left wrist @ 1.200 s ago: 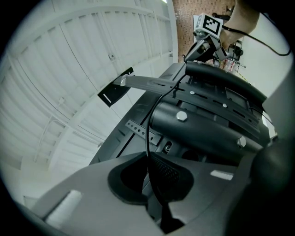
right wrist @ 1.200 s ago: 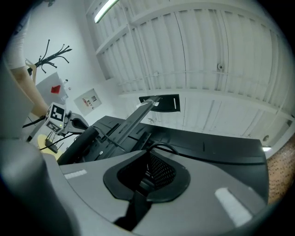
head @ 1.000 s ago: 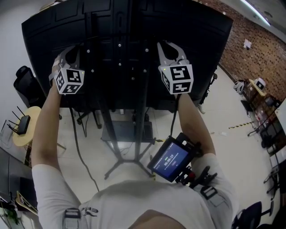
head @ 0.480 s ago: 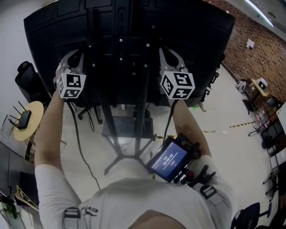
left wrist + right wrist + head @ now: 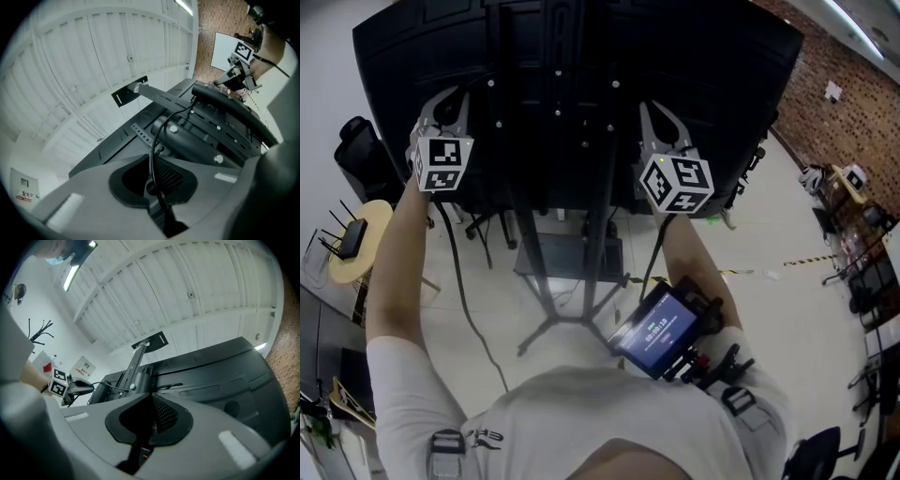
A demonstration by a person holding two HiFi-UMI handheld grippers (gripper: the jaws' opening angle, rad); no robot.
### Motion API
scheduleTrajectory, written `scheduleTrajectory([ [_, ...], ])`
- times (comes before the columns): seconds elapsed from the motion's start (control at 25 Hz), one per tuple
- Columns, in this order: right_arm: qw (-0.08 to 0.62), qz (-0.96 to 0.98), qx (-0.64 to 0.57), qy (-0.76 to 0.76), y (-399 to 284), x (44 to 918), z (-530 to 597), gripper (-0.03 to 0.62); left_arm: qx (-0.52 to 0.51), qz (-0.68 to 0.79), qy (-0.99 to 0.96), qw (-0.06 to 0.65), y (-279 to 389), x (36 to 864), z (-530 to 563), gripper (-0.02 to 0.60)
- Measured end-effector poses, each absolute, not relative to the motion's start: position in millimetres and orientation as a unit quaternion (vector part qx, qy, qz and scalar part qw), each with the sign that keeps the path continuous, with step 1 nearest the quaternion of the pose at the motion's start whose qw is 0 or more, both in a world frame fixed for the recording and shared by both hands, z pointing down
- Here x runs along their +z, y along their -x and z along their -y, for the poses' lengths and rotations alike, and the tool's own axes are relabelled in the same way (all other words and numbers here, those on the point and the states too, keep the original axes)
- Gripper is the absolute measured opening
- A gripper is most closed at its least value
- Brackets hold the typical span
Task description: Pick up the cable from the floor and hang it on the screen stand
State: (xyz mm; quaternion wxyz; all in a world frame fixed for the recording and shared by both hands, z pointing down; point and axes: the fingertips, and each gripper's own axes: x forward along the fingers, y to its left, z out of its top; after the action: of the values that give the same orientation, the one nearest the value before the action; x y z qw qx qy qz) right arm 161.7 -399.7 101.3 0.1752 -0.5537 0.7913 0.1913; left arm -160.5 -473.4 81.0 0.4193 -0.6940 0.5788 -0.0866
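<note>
The big black screen (image 5: 694, 75) shows its back on a stand (image 5: 600, 216) of black poles. My left gripper (image 5: 450, 101) reaches up to the mount, shut on the thin black cable (image 5: 457, 281), which trails down to the floor. In the left gripper view the cable (image 5: 151, 140) runs out of the closed jaws up to the mount bracket (image 5: 161, 96). My right gripper (image 5: 661, 117) is raised right of the poles. Its jaws have just been closing and now meet. Another cable strand (image 5: 654, 258) drops below it. In its own view the pads (image 5: 157, 416) hide any cable between them.
A round stool (image 5: 352, 258) carrying a router and a black chair (image 5: 358, 155) stand at the left. The stand's splayed legs (image 5: 546, 330) rest on the floor below. A device with a lit display (image 5: 661, 328) hangs at the person's chest. A brick wall (image 5: 853, 103) is at the right.
The right gripper has sunk a little and rolled, its marker cube showing another face. The left gripper has also rolled but stays in place on the cable.
</note>
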Motion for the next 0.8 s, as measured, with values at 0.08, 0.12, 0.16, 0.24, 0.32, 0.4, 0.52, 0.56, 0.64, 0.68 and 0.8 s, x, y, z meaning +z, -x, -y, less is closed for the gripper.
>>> scheduleTrajectory([
  [0.08, 0.173, -0.790, 0.193, 0.555, -162, 103, 398, 0.025, -0.090, -0.580, 0.693, 0.419, 163, 75, 474, 0.025],
  [0.12, 0.172, -0.790, 0.194, 0.555, -162, 105, 396, 0.025, -0.093, -0.579, 0.692, 0.421, 163, 74, 474, 0.025],
  [0.16, 0.170, -0.791, 0.194, 0.555, -162, 106, 396, 0.025, -0.094, -0.577, 0.693, 0.423, 162, 74, 473, 0.025],
  [0.24, 0.168, -0.791, 0.195, 0.555, -162, 107, 395, 0.023, -0.095, -0.573, 0.696, 0.422, 161, 79, 474, 0.025],
  [0.32, 0.166, -0.791, 0.195, 0.555, -161, 106, 396, 0.023, -0.097, -0.570, 0.700, 0.419, 161, 85, 477, 0.026],
  [0.4, 0.165, -0.792, 0.197, 0.554, -160, 106, 396, 0.023, -0.099, -0.566, 0.705, 0.415, 161, 93, 480, 0.026],
  [0.52, 0.163, -0.793, 0.198, 0.553, -159, 107, 395, 0.021, -0.092, -0.560, 0.714, 0.409, 159, 102, 479, 0.029],
  [0.56, 0.161, -0.793, 0.199, 0.553, -159, 108, 395, 0.021, -0.082, -0.559, 0.715, 0.412, 159, 101, 477, 0.029],
  [0.64, 0.157, -0.794, 0.200, 0.552, -158, 109, 396, 0.021, -0.055, -0.555, 0.709, 0.431, 158, 87, 467, 0.008],
  [0.68, 0.156, -0.794, 0.201, 0.553, -158, 109, 397, 0.020, -0.048, -0.553, 0.706, 0.440, 157, 75, 464, 0.008],
  [0.8, 0.159, -0.792, 0.200, 0.554, -158, 109, 398, 0.020, -0.064, -0.556, 0.703, 0.438, 160, 47, 474, 0.008],
])
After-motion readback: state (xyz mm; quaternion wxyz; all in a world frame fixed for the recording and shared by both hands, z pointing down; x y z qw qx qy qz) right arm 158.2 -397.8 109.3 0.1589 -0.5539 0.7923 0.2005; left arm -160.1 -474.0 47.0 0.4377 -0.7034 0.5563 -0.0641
